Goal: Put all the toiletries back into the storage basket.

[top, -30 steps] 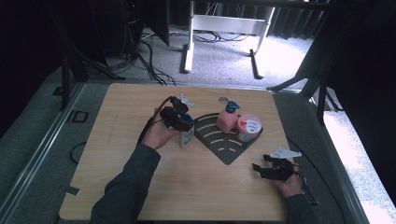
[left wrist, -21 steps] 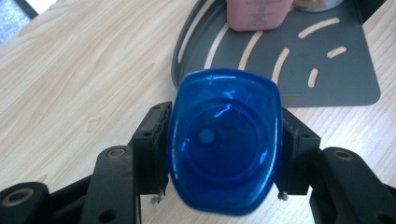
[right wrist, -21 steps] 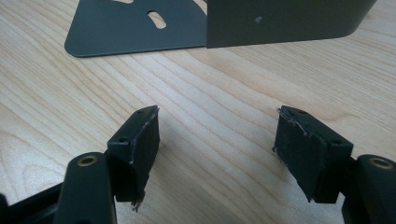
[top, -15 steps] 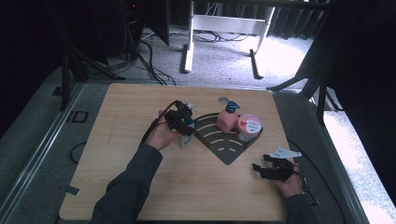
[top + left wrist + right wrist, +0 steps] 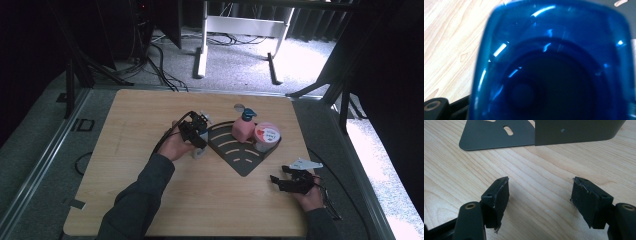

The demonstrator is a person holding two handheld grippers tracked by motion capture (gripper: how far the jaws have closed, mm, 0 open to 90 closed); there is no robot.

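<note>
Lowered, my left gripper clamps one blue-capped bottle beside one rack with two containers; right gripper fingers spread wide.

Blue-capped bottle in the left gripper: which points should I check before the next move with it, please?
1. Left gripper grips the blue-capped bottle: ok, the bottle sits between its fingers.
2. Bottle's base rests on the table: cannot tell, the hand hides it.
3. Free place in the dark rack: ok, its slotted front part is bare.
4. Pink pump bottle and pink-lidded jar stand upright at the rack's back: ok.
5. Right gripper out of the way: ok, open, empty, on the table apart from the rack.
</note>
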